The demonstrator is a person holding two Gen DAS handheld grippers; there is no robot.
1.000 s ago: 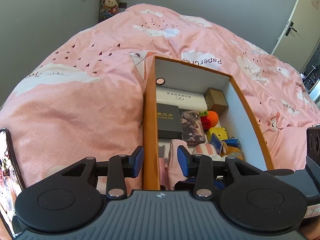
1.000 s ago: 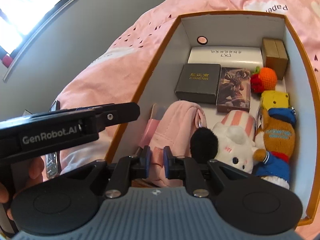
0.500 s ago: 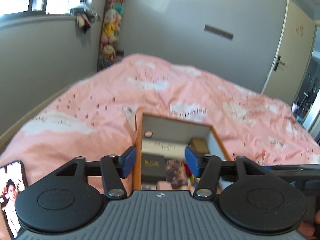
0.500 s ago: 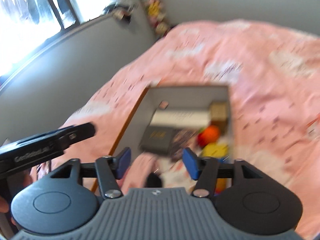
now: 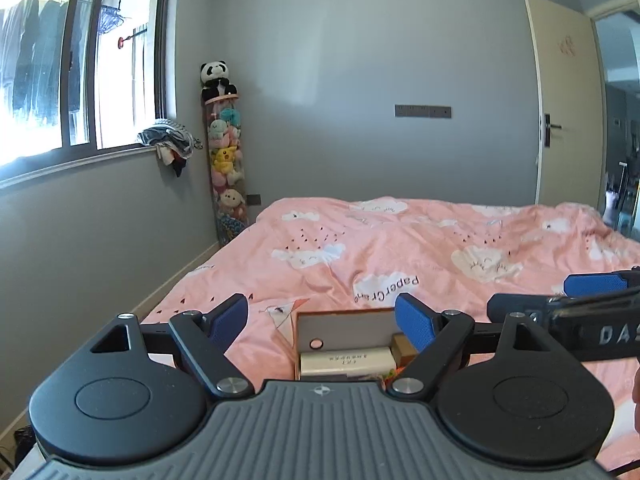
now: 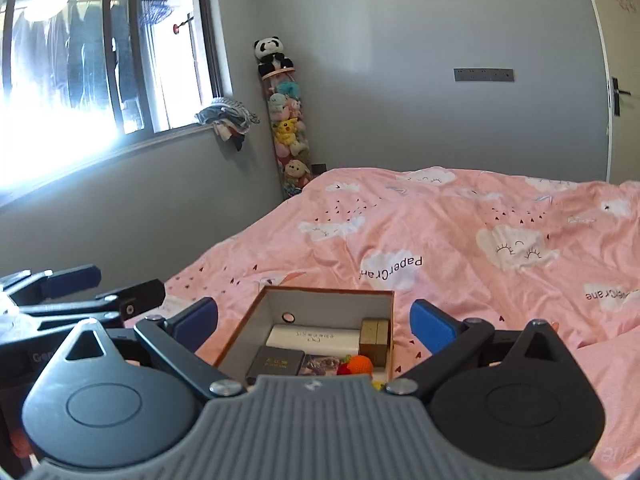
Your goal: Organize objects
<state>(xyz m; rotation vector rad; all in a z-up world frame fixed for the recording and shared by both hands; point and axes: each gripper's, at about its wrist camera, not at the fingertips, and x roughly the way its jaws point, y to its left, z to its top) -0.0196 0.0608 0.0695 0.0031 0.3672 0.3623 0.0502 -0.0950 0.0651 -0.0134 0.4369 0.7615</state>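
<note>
Box [image 6: 320, 320] has dropped low in both views since a second ago; it sits on the pink bed [image 6: 460, 220], just ahead and below you, long axis running near to far. Left gripper [image 5: 320, 320] and right gripper [image 6: 314, 318]: jaws opening wide, nothing between them; right sits squarer over the box.

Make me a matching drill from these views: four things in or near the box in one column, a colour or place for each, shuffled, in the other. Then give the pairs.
Things
1. long box
2. crocheted ball
3. panda toy
4. flat box

Descriptions
A. dark grey, in front of the white one
B. orange, below the small brown box
C. white, along the storage box's far wall
D. on top of the plush-filled tube in the corner

Pairs: 1-C, 2-B, 3-D, 4-A
</note>
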